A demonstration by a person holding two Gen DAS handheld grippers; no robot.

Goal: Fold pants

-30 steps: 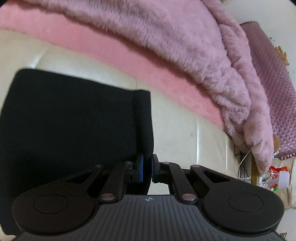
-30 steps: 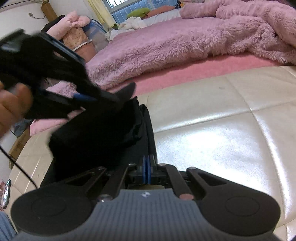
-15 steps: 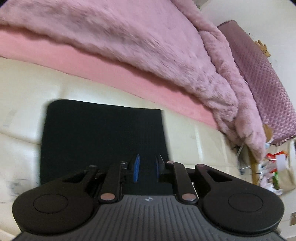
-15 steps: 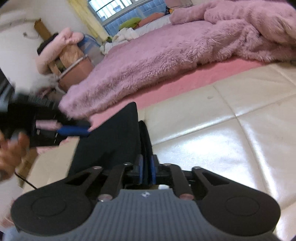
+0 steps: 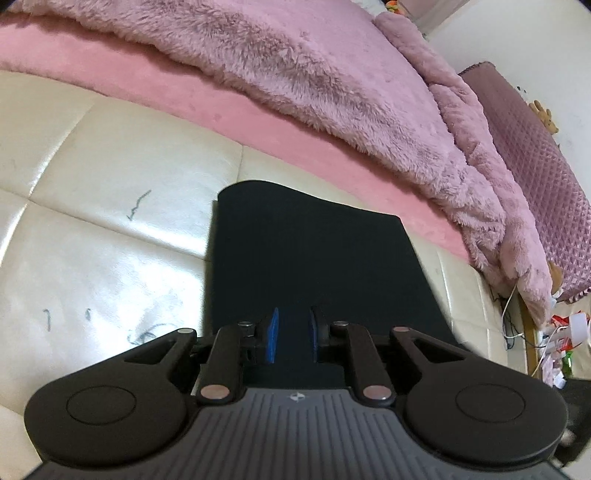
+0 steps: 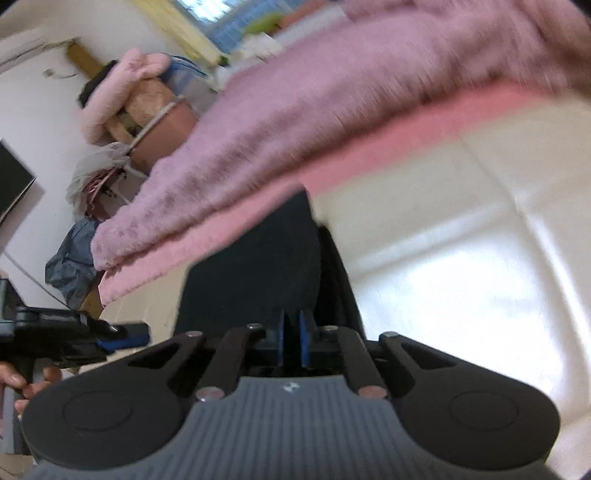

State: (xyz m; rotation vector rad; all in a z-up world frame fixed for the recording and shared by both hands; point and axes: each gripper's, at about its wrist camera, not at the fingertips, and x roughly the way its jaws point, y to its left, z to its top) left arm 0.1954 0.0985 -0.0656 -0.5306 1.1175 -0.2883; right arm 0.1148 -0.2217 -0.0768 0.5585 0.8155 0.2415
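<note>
Folded black pants (image 5: 317, 266) lie flat on the cream cushion (image 5: 110, 206), just short of the pink blanket (image 5: 332, 85), long axis running toward it. Left gripper (image 5: 293, 338) hovers, jaws apart, empty. Right gripper (image 6: 291, 341) pinches the edge (soft, light, likely floppy; best held at corners).

Black pants (image 5: 317, 266) lie folded on cream bench (image 5: 110, 206).

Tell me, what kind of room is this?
Probably a bedroom. A fluffy pink blanket is spread over a bed with a pink sheet, a window shows behind, and black pants lie folded on a cream padded surface.
</note>
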